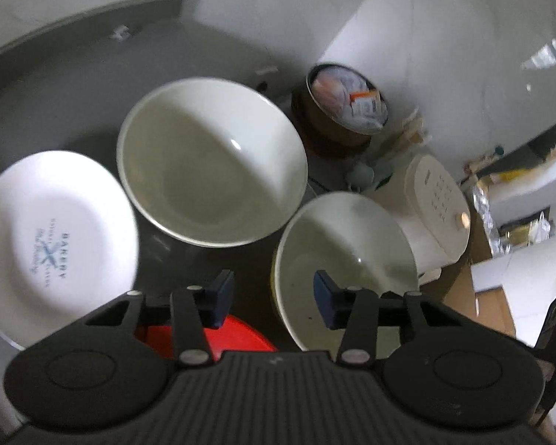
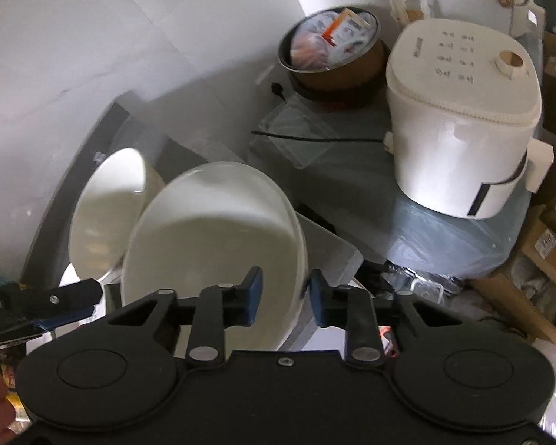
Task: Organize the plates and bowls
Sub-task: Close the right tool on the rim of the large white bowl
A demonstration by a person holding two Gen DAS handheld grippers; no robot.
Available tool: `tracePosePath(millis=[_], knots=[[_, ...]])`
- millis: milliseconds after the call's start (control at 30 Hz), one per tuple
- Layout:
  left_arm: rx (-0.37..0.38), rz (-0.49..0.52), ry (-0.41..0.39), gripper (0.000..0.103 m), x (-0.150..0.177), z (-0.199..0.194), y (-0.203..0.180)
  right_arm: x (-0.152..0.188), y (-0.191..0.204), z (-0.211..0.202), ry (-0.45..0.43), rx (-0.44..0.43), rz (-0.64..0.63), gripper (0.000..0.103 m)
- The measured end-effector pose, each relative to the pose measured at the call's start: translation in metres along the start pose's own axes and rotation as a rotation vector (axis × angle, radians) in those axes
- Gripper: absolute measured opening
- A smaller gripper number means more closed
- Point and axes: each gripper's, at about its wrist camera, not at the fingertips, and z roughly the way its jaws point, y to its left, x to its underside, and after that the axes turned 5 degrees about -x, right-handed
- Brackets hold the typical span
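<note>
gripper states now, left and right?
Left gripper: open, holding nothing.
Right gripper: open, jaws straddling the rim of the white ceramic bowl, not clamped.

Lighting: soft daylight, moderately dim. Hard diagonal shadows are cast across both bowls, the larger bowl (image 1: 211,161) and the smaller bowl (image 1: 346,270). Glare: small highlights on the bowl interiors; reflections on the glossy wall (image 1: 482,55) at upper right. Blur: motion smear throughout, worst on the plate (image 1: 55,237). Distortion: strong fisheye bending, with dark corners.
</note>
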Motion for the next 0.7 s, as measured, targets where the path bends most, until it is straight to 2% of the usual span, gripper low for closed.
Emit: tracePosePath(millis=[167, 267, 333, 400, 500, 600, 700], knots=[[-0.017, -0.021, 0.070, 0.036, -0.008, 0.029, 0.000, -0.003, -0.004, 0.006, 0.027, 0.013, 0.022, 0.026], [-0.023, -0.037, 0.121, 0.027, -0.011, 0.044, -0.003, -0.003, -0.007, 0.002, 0.034, 0.040, 0.041, 0.020], [-0.048, -0.011, 0.116, 0.018, -0.011, 0.051, -0.008, -0.004, -0.011, 0.002, 0.054, 0.011, 0.107, 0.017], [-0.043, -0.017, 0.130, 0.011, -0.012, 0.055, -0.011, -0.003, -0.006, 0.006, 0.054, 0.031, 0.099, 0.012], [-0.055, -0.021, 0.124, 0.008, -0.012, 0.055, -0.011, -0.003, 0.003, 0.007, 0.053, 0.060, 0.019, 0.011], [-0.042, -0.021, 0.133, 0.006, -0.008, 0.051, -0.009, -0.002, 0.002, 0.001, 0.047, 0.061, 0.021, 0.010], [-0.037, -0.018, 0.109, 0.006, -0.007, 0.039, -0.008, -0.002, 0.004, -0.007, 0.026, 0.038, 0.021, 0.010]])
